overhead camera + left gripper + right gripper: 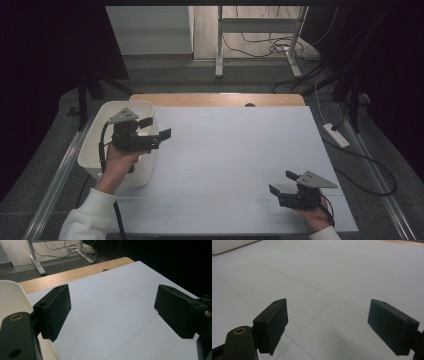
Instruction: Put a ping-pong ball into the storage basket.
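L claw (154, 128) was held over the white bin (98, 150) at the bench's (235, 150) left edge, jaws wide apart, nothing btwn them, bin rim just below and beside it. R claw (281, 182) sat low near the bench's front right, jaws also apart, well away from the bin.

A wooden worktop (220, 99) carries a large white sheet (235, 165) across most of the frame; a white bin (145, 172) stands at the sheet's left edge.
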